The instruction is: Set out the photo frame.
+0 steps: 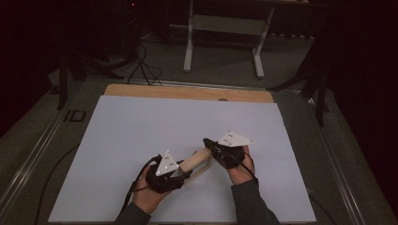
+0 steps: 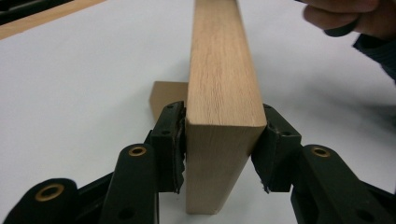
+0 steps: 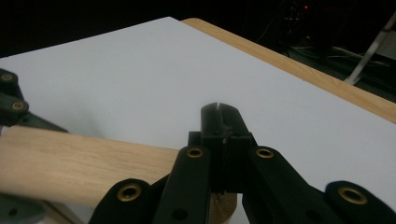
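Left gripper (image 2: 219, 154): pads sit either side of the near end of the wooden bar (image 2: 223, 93), left pad against the wood; on the right I can't tell contact from a thin gap, so it's a loose hold at best. Bar is rectangular in section, light wood, and runs straight away from the jaws. A second, smaller wood piece (image 2: 166, 95) shows just behind the left jaw, low on the sheet. Right gripper (image 3: 223, 122): jaws pressed fully together, nothing between the tips; the bar (image 3: 84, 163) passes under and to the left of them. From the high view, the bar (image 1: 197, 160) spans between the left gripper (image 1: 180, 172) and right gripper (image 1: 210, 144), near the front middle of the white sheet (image 1: 141, 126) on the wooden table (image 1: 187, 91). One hand (image 1: 149, 194) behind each gripper.
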### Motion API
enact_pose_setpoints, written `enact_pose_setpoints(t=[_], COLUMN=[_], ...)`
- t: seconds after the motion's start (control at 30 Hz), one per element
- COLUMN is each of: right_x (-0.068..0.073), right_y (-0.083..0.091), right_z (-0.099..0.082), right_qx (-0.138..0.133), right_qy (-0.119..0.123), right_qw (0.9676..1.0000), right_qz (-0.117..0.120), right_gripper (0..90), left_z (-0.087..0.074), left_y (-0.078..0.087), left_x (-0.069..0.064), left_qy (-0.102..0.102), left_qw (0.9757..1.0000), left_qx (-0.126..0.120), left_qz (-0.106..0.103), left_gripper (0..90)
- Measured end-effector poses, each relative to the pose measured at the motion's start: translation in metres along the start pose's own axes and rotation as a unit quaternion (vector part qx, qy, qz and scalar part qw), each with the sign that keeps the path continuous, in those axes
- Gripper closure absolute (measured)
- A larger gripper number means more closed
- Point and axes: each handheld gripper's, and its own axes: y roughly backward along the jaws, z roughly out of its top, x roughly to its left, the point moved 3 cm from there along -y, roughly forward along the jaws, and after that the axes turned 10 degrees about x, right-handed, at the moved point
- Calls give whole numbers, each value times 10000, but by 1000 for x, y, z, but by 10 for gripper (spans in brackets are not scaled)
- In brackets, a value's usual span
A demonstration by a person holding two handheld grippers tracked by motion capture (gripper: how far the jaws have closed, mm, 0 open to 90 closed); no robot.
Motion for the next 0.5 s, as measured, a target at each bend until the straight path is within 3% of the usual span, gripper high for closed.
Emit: enact_pose_setpoints(t=[0.27, 0.5], right_x=[-1, -1], right_y=[2, 3], right_z=[-1, -1], right_qx=[47, 84], right_qy=[11, 25], right_qw=[10000, 9999], right_qz=[-36, -55], right_gripper=[898, 899], left_z=[-2, -2], left_y=[1, 1], left_x=[10, 14], left_qy=[222, 296], left_qw=[9996, 9992], left_qx=[0, 5], left_qz=[187, 269], left_gripper=[545, 533])
